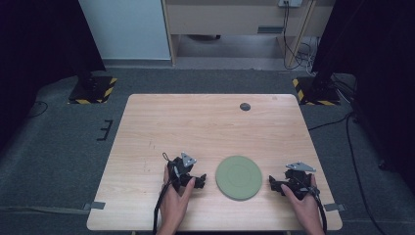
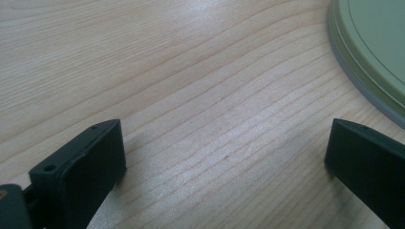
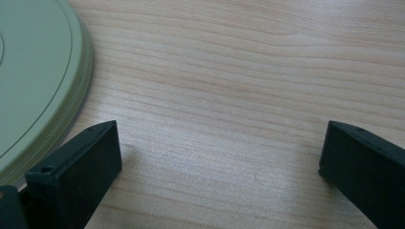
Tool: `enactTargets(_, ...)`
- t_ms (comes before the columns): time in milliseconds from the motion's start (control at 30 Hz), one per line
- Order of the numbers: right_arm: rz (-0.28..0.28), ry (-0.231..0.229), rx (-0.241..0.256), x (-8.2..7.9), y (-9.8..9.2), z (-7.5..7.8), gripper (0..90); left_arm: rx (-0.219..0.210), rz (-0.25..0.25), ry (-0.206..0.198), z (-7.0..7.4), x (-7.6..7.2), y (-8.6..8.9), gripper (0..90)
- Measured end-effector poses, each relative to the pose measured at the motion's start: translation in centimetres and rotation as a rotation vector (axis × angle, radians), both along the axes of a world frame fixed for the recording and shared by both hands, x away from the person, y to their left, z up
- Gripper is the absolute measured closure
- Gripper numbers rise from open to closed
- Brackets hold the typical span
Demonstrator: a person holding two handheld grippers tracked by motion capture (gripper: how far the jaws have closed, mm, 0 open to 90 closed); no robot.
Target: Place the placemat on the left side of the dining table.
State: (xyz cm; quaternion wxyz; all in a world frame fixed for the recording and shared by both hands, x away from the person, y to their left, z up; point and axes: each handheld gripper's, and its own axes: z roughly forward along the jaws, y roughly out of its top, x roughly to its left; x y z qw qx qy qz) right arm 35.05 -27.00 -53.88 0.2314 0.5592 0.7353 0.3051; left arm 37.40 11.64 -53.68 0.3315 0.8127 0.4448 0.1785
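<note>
A round, pale green plate (image 1: 239, 177) lies flat on the wooden bench (image 1: 205, 122), near the edge closest to the person and between the two hands. The left gripper (image 1: 193, 180) rests low on the bench just to the plate's left, held by the left hand (image 1: 175, 196); in the left gripper view its jaws are spread wide with bare wood between them, and the plate's rim (image 2: 367, 62) curves past the upper right corner, apart from the jaws. The right gripper (image 1: 280, 185) sits just to the plate's right in the right hand (image 1: 304, 201); its jaws are likewise spread with nothing between them, and the plate edge (image 3: 43, 81) runs close beside one jaw, possibly touching it, though the angle makes that hard to judge. A small dark round disc (image 1: 245, 106) sits near the bench's far edge, well apart from the plate.
</note>
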Motion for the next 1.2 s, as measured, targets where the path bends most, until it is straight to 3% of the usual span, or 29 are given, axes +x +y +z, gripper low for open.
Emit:
enactTargets(67,0.002,0.000,0.001,0.0,0.0,0.0,0.6,0.000,0.000,0.000,0.0,0.0,0.0,0.0)
enactTargets(167,0.011,0.001,0.000,0.0,0.0,0.0,0.6,0.001,0.060,-0.001,0.0,-0.3,-0.7,0.0)
enactTargets(333,0.019,0.002,0.002,-0.1,-0.1,0.0,1.3,-0.005,0.058,0.001,0.0,-0.5,-0.7,0.0)
enactTargets(433,0.041,-0.003,0.014,-0.4,-0.2,0.2,3.3,-0.033,0.002,-0.001,0.4,-1.0,-0.6,3.1)
enactTargets(500,0.050,-0.011,0.015,-0.6,-0.2,0.4,3.3,-0.040,-0.011,-0.018,0.6,-1.3,-0.7,2.1)
enactTargets(533,0.065,-0.031,0.028,-1.0,-0.1,0.8,3.3,-0.044,-0.042,-0.044,1.1,-2.0,-0.9,2.4)
enactTargets(800,0.147,-0.051,0.043,-1.7,0.9,1.4,3.5,-0.089,-0.136,-0.049,1.5,-3.3,-2.3,3.1)
enactTargets(1033,0.192,-0.059,0.040,-2.1,1.7,1.5,3.7,-0.066,-0.204,-0.055,1.4,-4.1,-3.7,3.3)
enactTargets(1200,0.217,-0.049,0.030,-2.2,2.3,1.3,3.9,-0.045,-0.216,-0.055,1.1,-4.2,-4.6,3.3)
